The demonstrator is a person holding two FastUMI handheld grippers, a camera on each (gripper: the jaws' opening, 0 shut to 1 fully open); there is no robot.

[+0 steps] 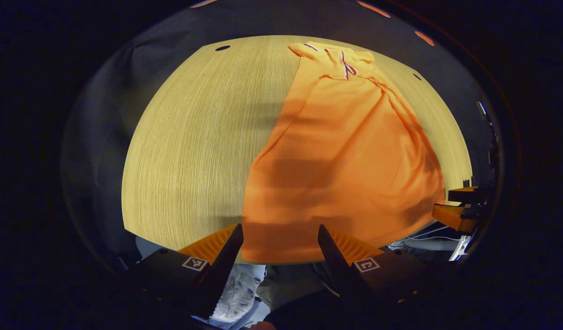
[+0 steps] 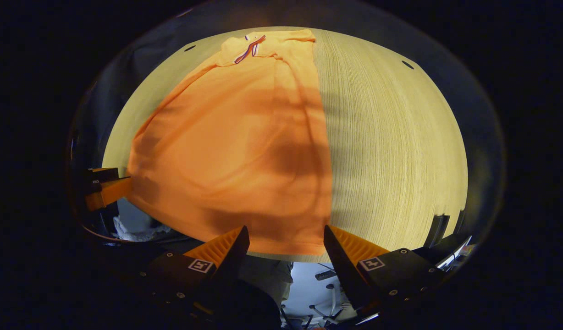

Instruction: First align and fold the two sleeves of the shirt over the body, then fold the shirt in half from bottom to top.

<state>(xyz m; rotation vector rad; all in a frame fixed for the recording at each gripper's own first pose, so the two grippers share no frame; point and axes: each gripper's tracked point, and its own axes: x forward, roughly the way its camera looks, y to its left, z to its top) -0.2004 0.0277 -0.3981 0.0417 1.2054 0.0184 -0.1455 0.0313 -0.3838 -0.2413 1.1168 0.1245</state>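
An orange shirt (image 1: 341, 156) lies lengthwise on the wooden table (image 1: 190, 151), collar at the far end, bottom hem at the near edge. Its sleeves look folded in over the body. My left gripper (image 1: 280, 231) stands open at the hem's near left corner, the cloth edge between its spread fingers with no grip on it. In the right gripper view the same shirt (image 2: 235, 151) fills the left half of the table (image 2: 396, 151), and my right gripper (image 2: 286, 233) is open over the hem's right corner. The other gripper (image 2: 105, 188) shows at the far left, beside the shirt's other corner.
Small dark holes (image 1: 222, 47) mark the table's far corners. Beyond the near table edge I see the floor with a chair base (image 2: 329, 293) and part of a person's clothing (image 1: 245, 288). The right gripper (image 1: 460, 208) shows at the right edge of the left gripper view.
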